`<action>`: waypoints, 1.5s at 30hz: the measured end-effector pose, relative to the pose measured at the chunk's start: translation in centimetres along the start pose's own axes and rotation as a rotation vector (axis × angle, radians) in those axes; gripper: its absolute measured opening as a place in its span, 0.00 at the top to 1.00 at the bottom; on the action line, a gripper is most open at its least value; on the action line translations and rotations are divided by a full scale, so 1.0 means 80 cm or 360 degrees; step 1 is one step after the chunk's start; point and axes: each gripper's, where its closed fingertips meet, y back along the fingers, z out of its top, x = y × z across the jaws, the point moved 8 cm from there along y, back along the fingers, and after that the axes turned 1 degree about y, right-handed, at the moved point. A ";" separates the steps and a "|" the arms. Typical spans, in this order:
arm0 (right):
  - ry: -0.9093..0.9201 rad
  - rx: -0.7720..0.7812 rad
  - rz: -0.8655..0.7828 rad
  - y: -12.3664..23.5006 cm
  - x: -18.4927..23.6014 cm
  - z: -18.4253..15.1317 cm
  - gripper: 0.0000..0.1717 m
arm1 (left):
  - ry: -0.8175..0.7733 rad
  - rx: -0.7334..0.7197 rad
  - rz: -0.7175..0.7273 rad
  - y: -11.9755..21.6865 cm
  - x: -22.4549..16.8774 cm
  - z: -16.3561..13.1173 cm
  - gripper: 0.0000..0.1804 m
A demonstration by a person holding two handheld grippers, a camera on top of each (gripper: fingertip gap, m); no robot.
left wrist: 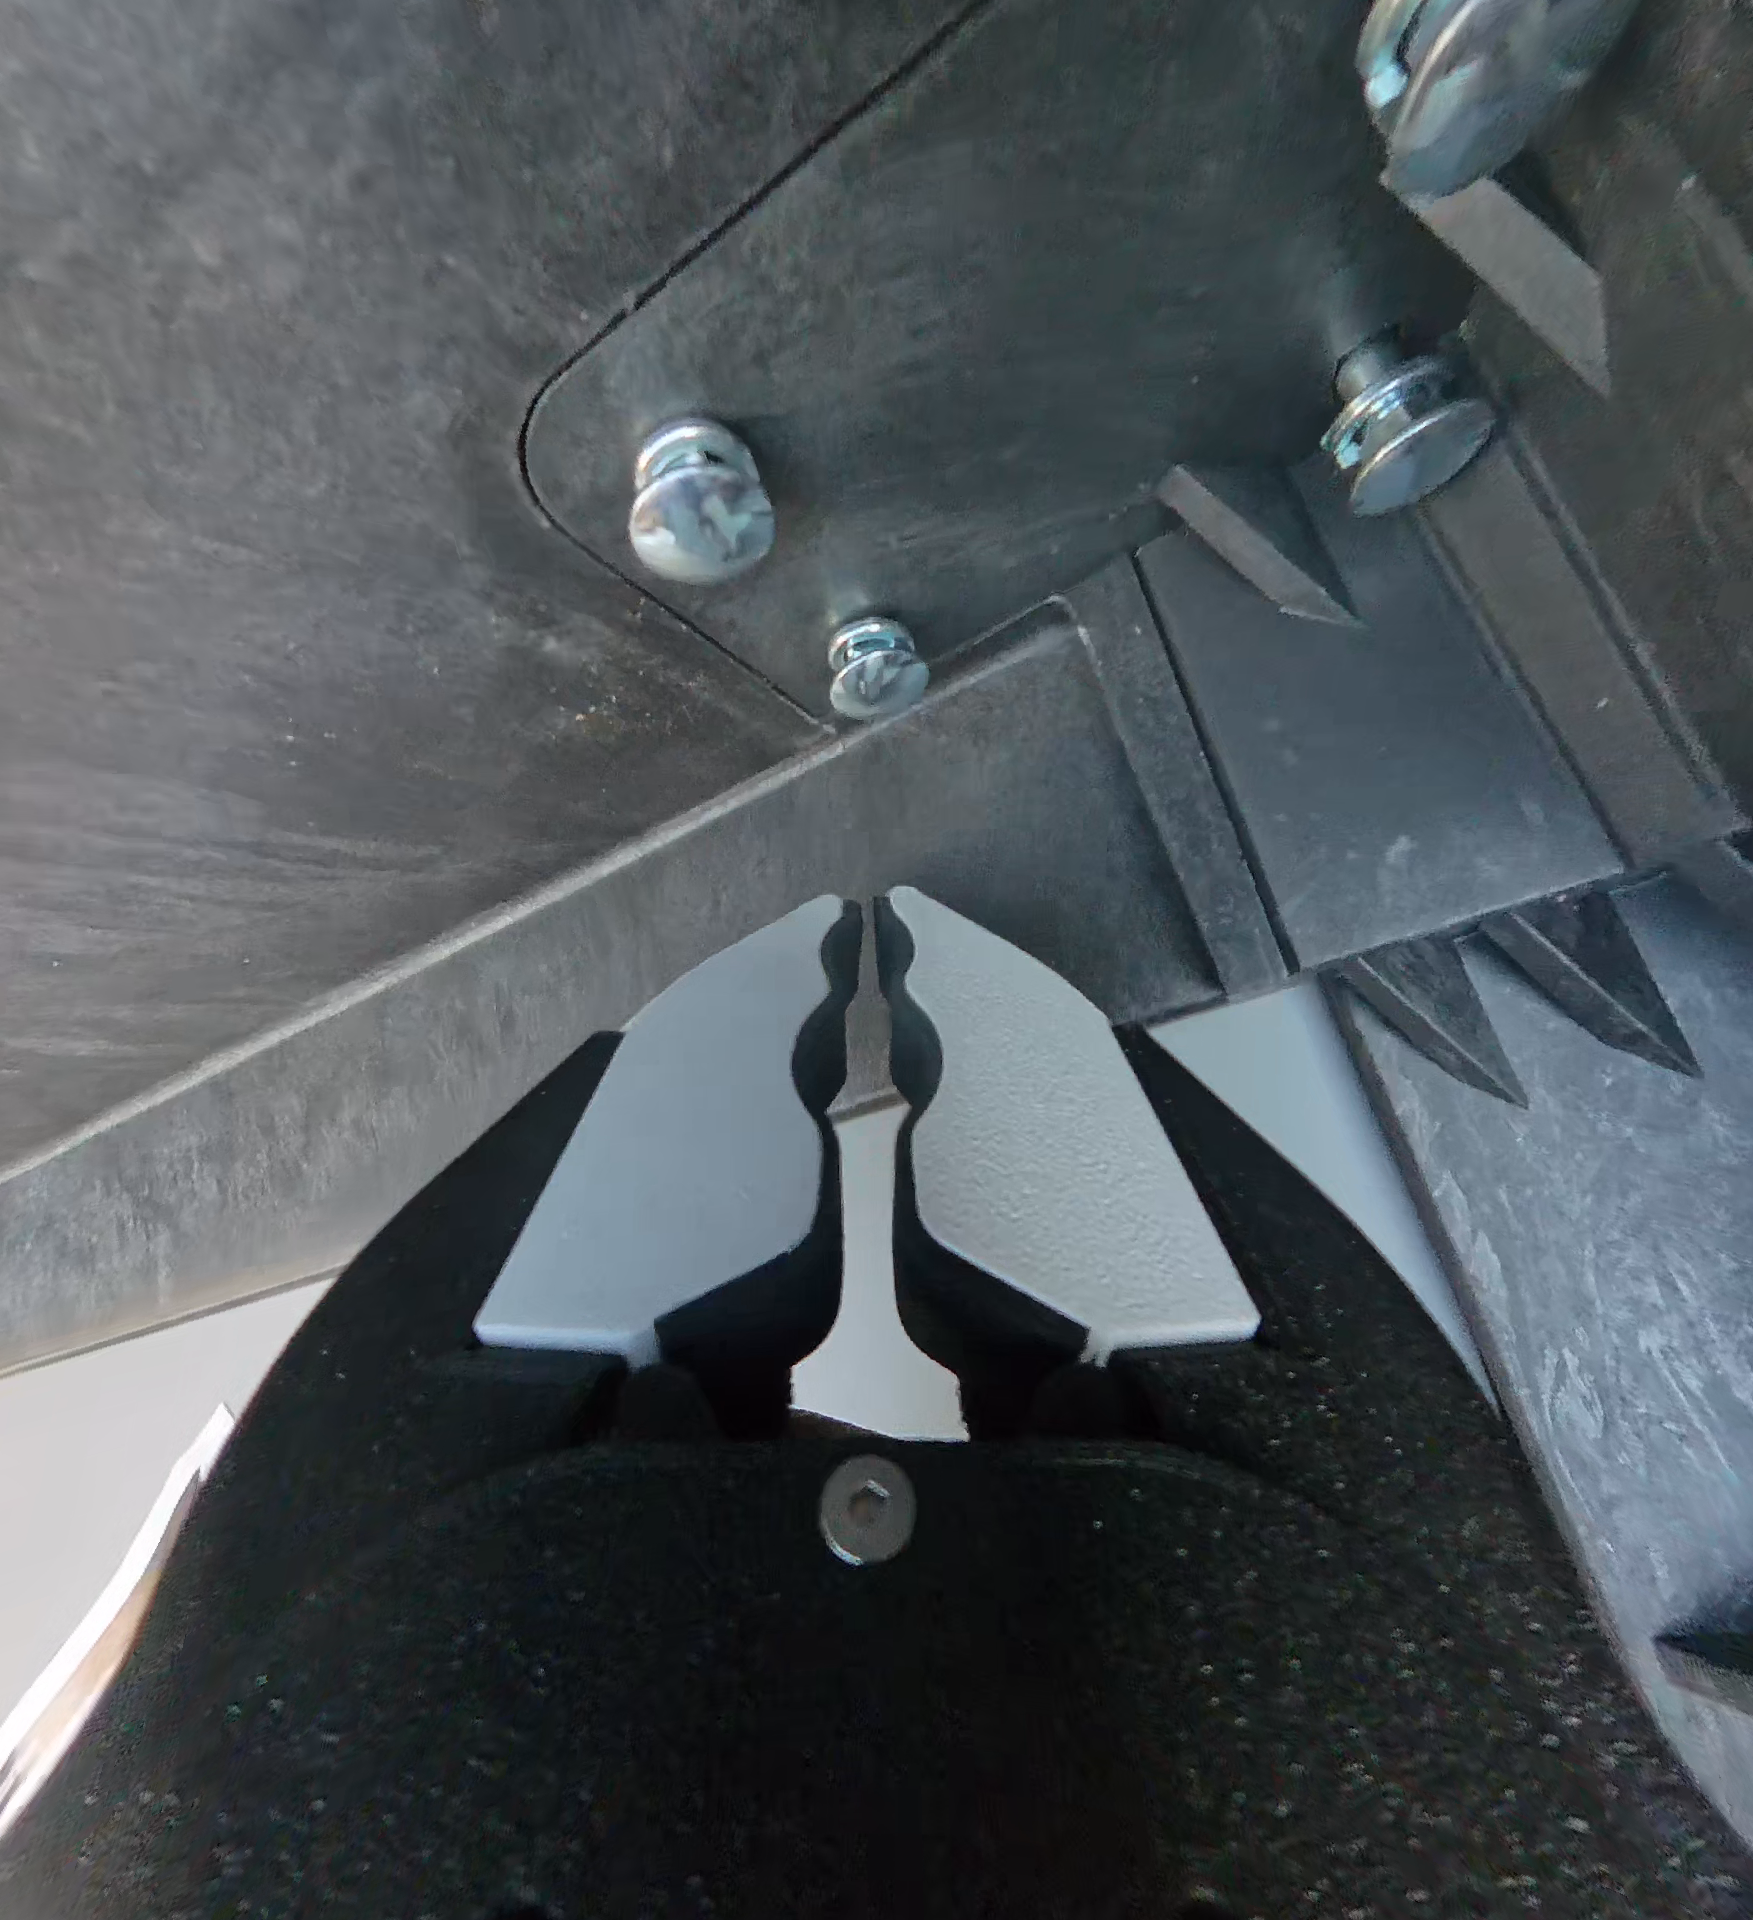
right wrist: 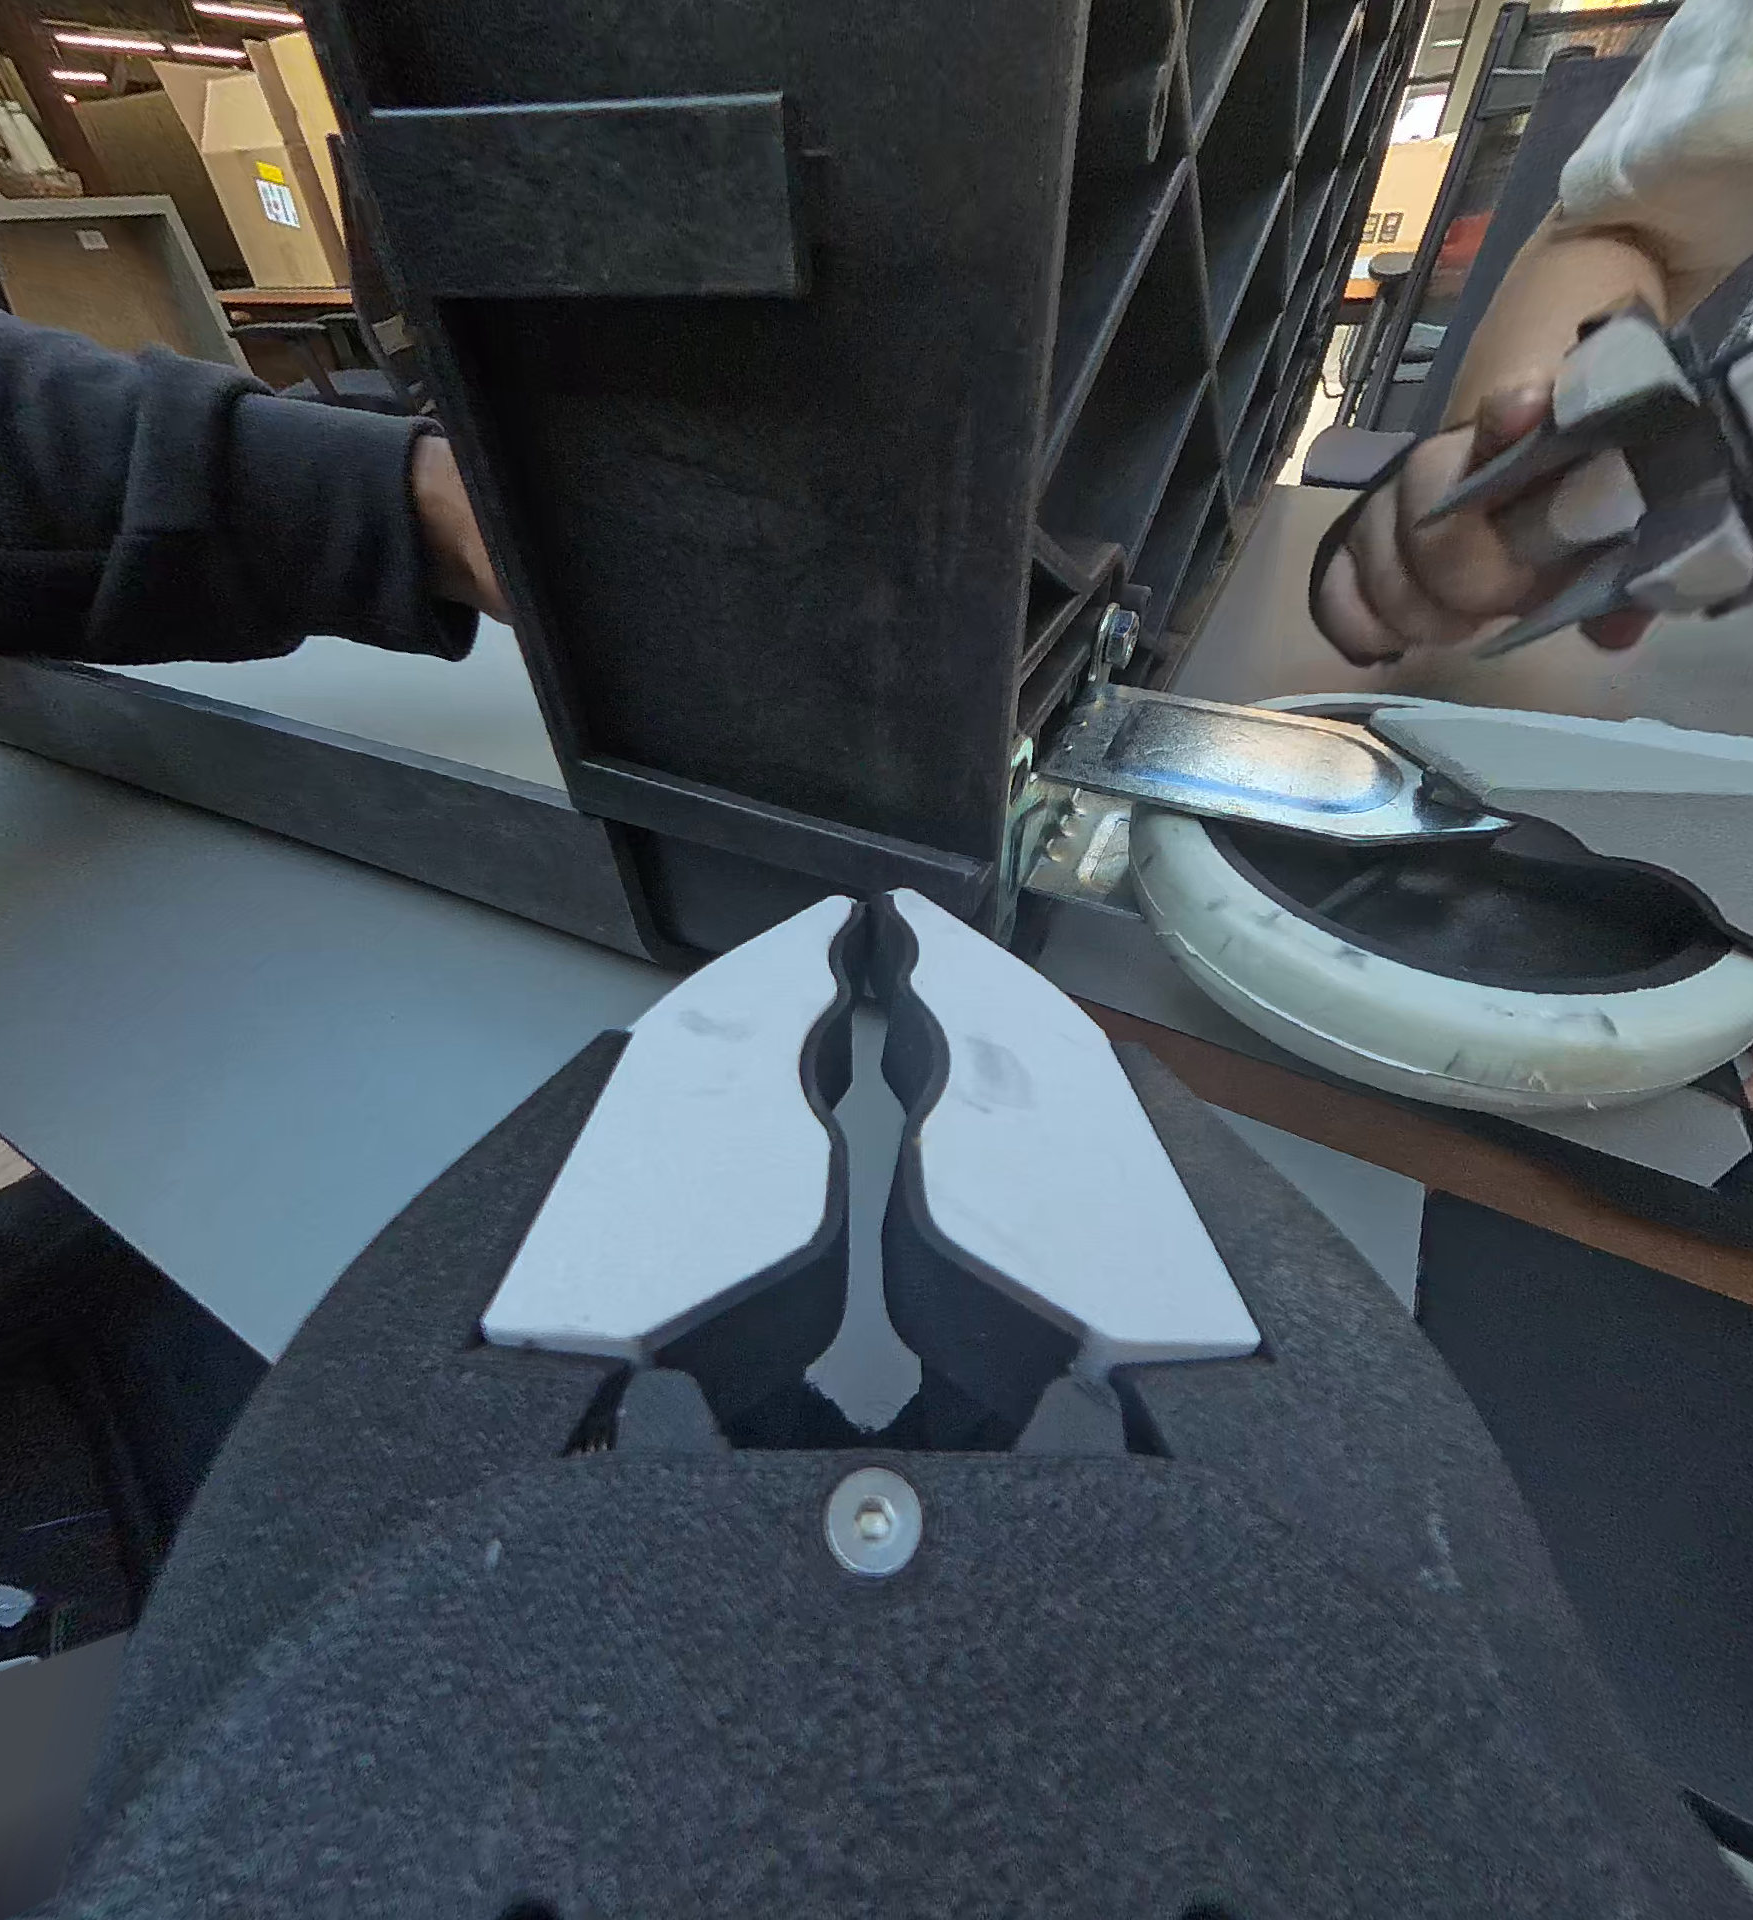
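In the left wrist view my left gripper [left wrist: 869, 906] is shut with nothing between its pads. Its tips are right at a black plastic rim [left wrist: 436, 1101] on the underside of a black platform [left wrist: 228, 416]. A black plate [left wrist: 955, 364] on that underside is fixed with silver screws [left wrist: 700, 514]. In the right wrist view my right gripper [right wrist: 877, 904] is shut and empty, its tips at the lower corner of the same black platform [right wrist: 768, 520], which stands on edge on a grey table [right wrist: 176, 987]. A white caster wheel [right wrist: 1423, 997] on a metal bracket [right wrist: 1246, 758] sticks out to the right.
A person's arm in a black sleeve [right wrist: 124, 488] holds the platform from the left. At the right a hand [right wrist: 1423, 551] grips a tool handle, and another gripper's grey fingers [right wrist: 1599, 753] lie above and below the wheel. Cardboard boxes [right wrist: 248, 156] stand far behind. My left tips are roughly 8 centimeters from the black plate [left wrist: 955, 364]. To the black plastic rim [left wrist: 436, 1101]: left tips about 12 centimeters, right tips about 30 centimeters.
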 end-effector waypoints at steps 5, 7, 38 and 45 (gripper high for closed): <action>0.0020 -0.0024 -0.0010 0.002 0.001 0.000 1.00 | 0.0102 -0.0023 0.0039 0.035 0.007 -0.010 0.98; 0.0032 -0.0025 -0.0014 0.002 0.002 0.000 1.00 | 0.0129 -0.0045 0.0032 0.056 0.006 -0.014 0.97; 0.1474 -0.0021 -0.0538 -0.025 0.066 0.029 0.78 | 0.0154 0.0082 -0.0139 0.151 -0.130 0.014 0.84; 0.1612 0.0053 -0.0576 -0.037 0.068 0.026 0.76 | -0.0020 0.0431 -0.0034 0.136 -0.152 0.010 0.86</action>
